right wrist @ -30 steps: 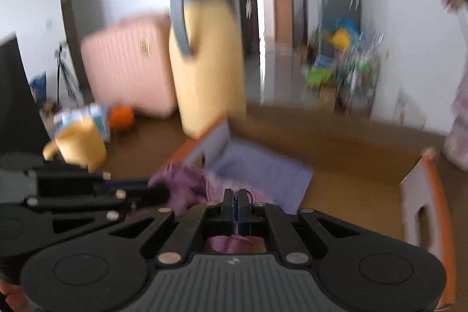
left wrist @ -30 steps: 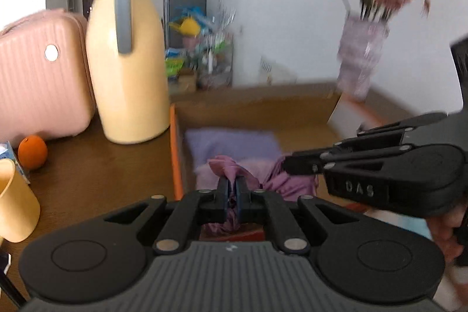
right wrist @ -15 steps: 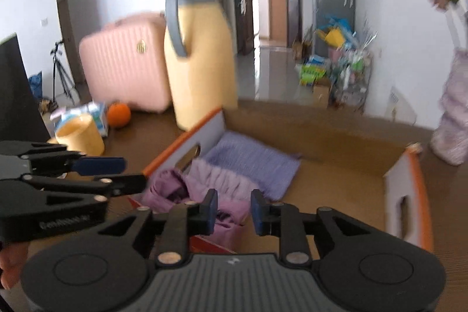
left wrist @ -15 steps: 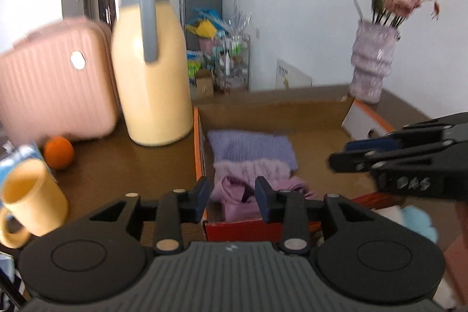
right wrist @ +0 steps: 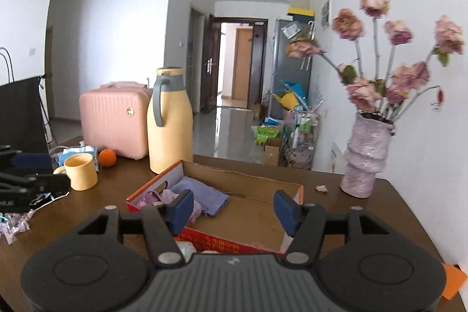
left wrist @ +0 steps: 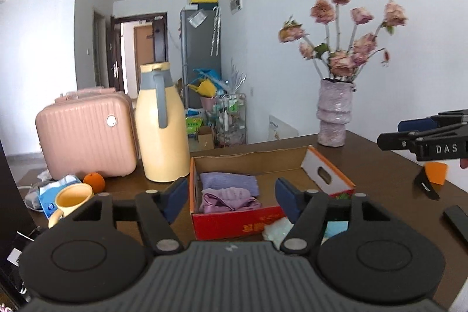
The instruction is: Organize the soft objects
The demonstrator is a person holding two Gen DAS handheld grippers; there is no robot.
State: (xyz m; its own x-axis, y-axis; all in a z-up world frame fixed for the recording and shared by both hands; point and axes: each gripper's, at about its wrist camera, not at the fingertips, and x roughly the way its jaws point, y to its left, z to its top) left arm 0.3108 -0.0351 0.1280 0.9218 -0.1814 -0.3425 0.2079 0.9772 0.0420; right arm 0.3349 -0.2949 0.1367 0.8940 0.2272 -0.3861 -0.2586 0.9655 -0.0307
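Left wrist view: both the left hand-held gripper [left wrist: 231, 196] and right hand-held gripper [right wrist: 233, 206] are wide apart, holding nothing. Soft folded purple cloths [left wrist: 228, 190] lie in the cardboard box [left wrist: 251, 163].

Right gripper [left wrist: 389, 133] cut off by frame edge beyond its fingertips; pale soft item [left wrist: 276, 228] below left gripper [left wrist: 231, 196] partly hidden behind its right finger, identity unclear.
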